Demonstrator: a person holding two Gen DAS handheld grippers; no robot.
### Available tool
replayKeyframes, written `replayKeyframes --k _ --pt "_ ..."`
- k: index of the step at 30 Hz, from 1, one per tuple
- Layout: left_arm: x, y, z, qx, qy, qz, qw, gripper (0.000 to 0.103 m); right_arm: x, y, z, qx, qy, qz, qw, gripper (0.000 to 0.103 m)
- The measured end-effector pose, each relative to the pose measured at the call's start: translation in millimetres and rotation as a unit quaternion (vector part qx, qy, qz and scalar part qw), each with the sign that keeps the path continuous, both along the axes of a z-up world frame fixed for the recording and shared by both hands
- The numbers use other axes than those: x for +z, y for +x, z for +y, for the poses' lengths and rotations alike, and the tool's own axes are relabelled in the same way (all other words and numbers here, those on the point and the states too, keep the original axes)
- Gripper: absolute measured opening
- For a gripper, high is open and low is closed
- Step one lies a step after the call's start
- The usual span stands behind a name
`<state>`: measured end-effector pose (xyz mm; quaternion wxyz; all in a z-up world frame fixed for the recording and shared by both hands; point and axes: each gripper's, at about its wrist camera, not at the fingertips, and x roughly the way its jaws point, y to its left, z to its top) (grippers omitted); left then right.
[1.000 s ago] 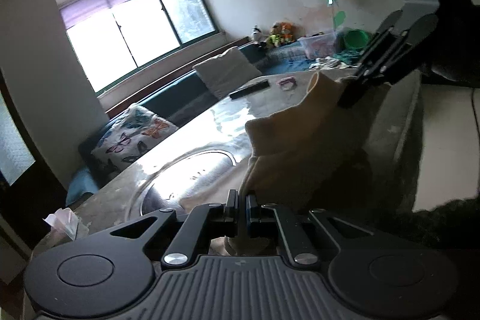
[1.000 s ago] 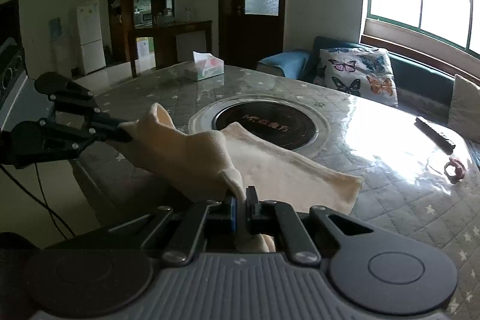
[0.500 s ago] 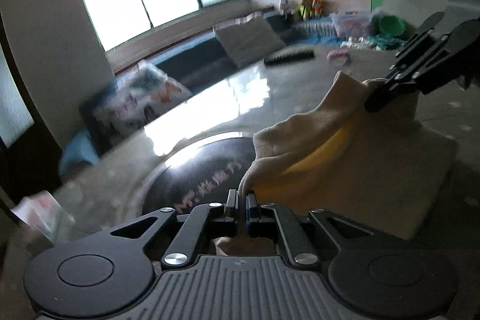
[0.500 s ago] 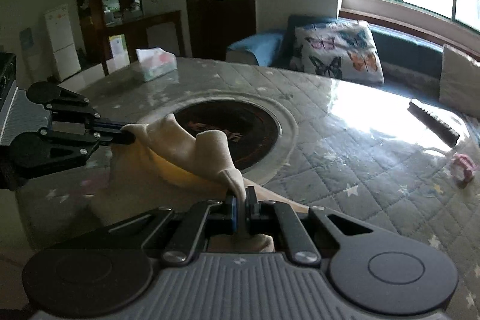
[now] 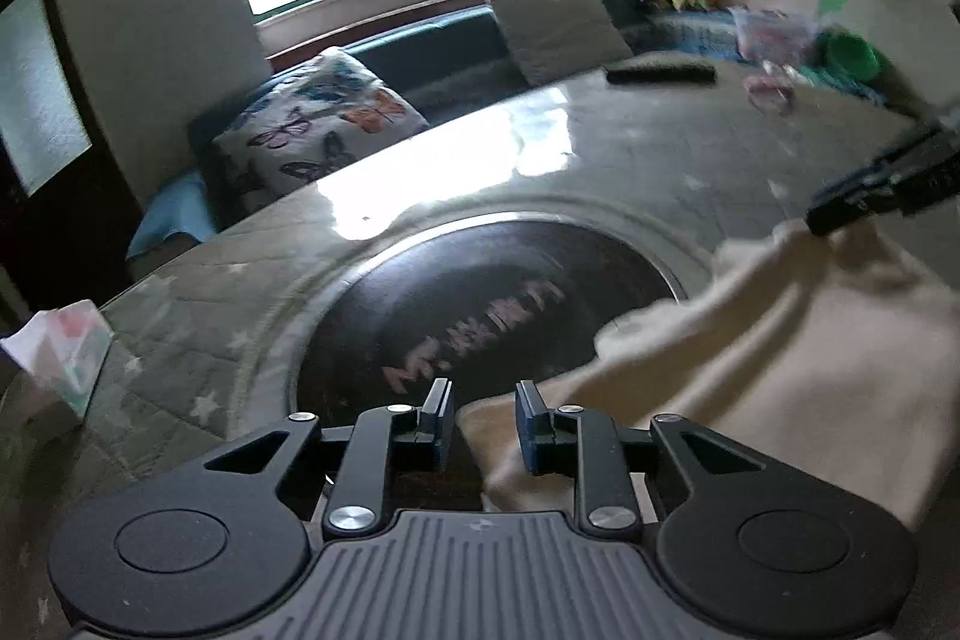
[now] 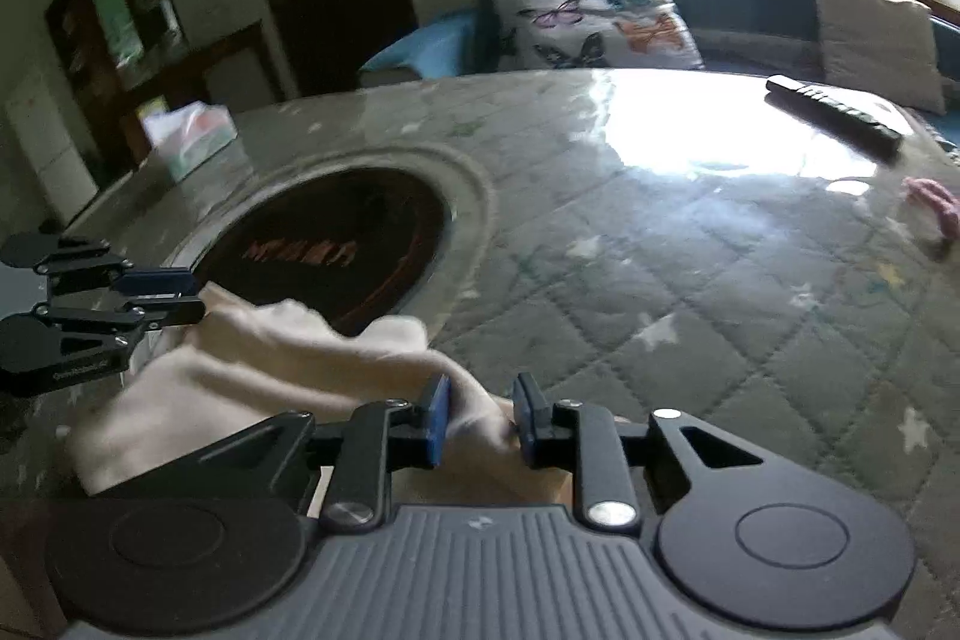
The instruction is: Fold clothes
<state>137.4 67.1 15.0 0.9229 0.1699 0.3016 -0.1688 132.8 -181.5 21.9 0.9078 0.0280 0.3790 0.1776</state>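
Both grippers, left (image 5: 480, 421) and right (image 6: 478, 418), are opening, pads off the cream cloth (image 6: 270, 370) between them. The cloth lies folded at the table's (image 6: 690, 292) near edge, overlapping the dark centre disc (image 5: 480, 316), whose lettering is too blurred to read.

the cream cloth (image 5: 798, 340) is soft, plain and pale, doubled over on itself in rumpled folds. in the left wrist view it fills the lower right of the frame; in the right wrist view it (image 6: 252, 376) lies lower left, its top edge humped and wavy.
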Motion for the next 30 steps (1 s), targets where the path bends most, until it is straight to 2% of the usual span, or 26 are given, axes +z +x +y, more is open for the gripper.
replayKeyframes --k 4,8,13,18,24,30 --pt "17 -2 -3 -0.012 -0.024 -0.001 0.9996 0.022 15 -8 10 0.008 -0.011 -0.038 0.999 0.022" --pt "17 -4 -23 -0.053 -0.027 0.015 0.9981 0.018 16 -8 34 0.054 -0.010 -0.032 0.998 0.016" --pt "3 4 -47 -0.084 -0.019 0.050 0.9951 0.017 0 6 56 0.068 -0.029 -0.014 0.997 0.016" --pt "-12 22 -59 -0.075 -0.007 0.064 0.9951 0.020 -12 10 61 0.062 -0.039 -0.007 0.997 0.016" --pt "-13 22 -61 -0.068 -0.005 0.059 0.9959 0.020 -7 2 54 0.055 -0.035 -0.010 0.998 0.016" --pt "-14 19 -64 -0.068 0.007 0.053 0.9963 0.020 1 -35 30 0.039 -0.035 -0.013 0.999 0.017"
